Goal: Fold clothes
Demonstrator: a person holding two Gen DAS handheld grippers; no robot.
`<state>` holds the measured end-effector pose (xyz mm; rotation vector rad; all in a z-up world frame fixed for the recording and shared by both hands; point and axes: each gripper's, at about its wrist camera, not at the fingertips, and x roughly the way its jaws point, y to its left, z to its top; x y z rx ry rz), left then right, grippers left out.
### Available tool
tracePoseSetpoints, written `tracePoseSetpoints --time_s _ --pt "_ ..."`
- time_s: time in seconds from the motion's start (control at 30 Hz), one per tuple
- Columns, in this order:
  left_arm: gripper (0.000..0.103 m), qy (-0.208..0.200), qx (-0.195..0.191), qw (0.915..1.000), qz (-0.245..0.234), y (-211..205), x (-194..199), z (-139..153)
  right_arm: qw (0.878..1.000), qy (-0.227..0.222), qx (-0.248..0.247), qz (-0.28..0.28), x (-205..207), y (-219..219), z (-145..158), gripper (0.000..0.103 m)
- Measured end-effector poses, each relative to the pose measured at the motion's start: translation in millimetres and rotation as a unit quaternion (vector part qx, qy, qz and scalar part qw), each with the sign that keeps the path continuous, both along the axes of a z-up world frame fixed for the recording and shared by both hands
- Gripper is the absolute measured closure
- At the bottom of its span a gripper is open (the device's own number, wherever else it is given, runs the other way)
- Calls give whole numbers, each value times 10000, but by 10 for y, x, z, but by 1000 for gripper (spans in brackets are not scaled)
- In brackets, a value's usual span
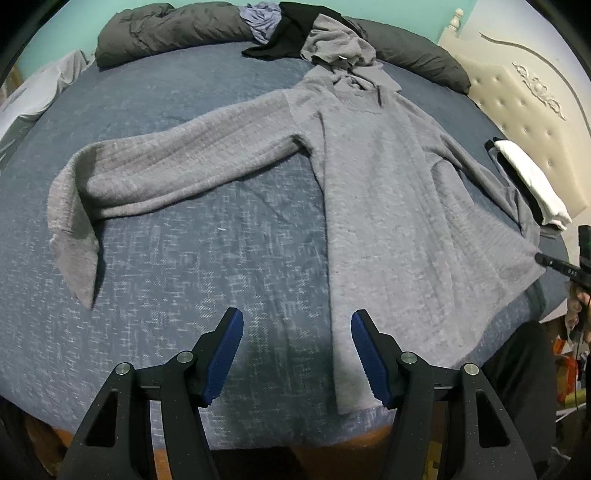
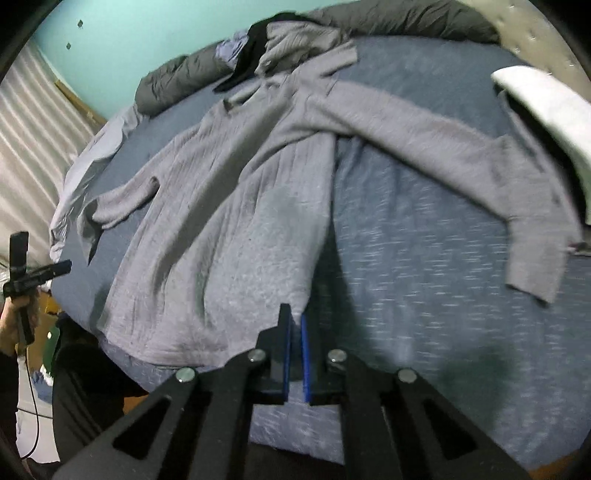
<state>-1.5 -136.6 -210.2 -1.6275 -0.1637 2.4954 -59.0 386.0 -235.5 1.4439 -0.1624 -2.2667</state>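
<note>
A grey knit sweater [image 1: 388, 192] lies spread flat on the blue bedspread [image 1: 184, 295], filling the centre and right of the left wrist view, body running from the collar at the top down to the hem at the lower centre, and both sleeves thrown wide. Laid open this way, every seam and edge is reachable, which suits a fold, though the same layout would fit a garment just smoothed out or one reopened. The left gripper [image 1: 297, 354] hovers released, jaws wide apart, at the bottom centre over the hem's left corner, holding nothing. The right gripper [image 2: 294, 354] sits at the bottom centre of its own view with its blue pads nearly together and no cloth visibly between them, just beside the hem's right corner. The left sleeve [image 1: 166, 173] has open bedspread below it; the other sleeve [image 2: 461, 155] ends close to a folded white item [image 2: 546, 110] at the right edge. More clothes [image 1: 295, 33] are heaped at the top.
</note>
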Motion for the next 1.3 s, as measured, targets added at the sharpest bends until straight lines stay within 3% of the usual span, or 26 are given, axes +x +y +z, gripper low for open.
tracePoseSetpoints --time_s 0.27,0.5,0.63,0.67,0.73,0.77,0.8,0.97,1.2,1.23,1.3 --pt "38 -137 80 9998 -155 256 47 -37 9975 -180 -45 -679 287 513 -117 99" --pt "38 -313 90 9990 -301 326 52 -189 9950 -658 11 -747 315 489 -426 99" --pt "38 -437 232 9983 -294 291 47 -333 9957 -515 217 -740 294 418 -359 96" --pt "38 -465 260 9981 -307 289 49 -372 9962 -454 250 -696 293 386 -320 94" --pt "38 -532 307 9976 -326 279 38 -446 9976 -339 277 -541 278 267 -223 76" --pt "38 -567 313 9974 -316 287 27 -476 9980 -306 279 -468 273 224 -188 60" --pt "38 -585 326 9973 -305 294 16 -488 9985 -273 282 -392 270 178 -153 57" --pt "38 -567 390 9970 -343 368 -24 -500 9979 -484 435 58 272 -60 -224 56" --pt "38 -540 392 9970 -384 412 -1 -504 9913 -939 872 289 208 -234 -639 57" --pt "38 -540 390 9971 -375 404 3 -508 9908 -950 913 305 212 -246 -675 60" --pt "38 -542 387 9971 -357 386 10 -515 9898 -919 1042 316 226 -263 -730 78"
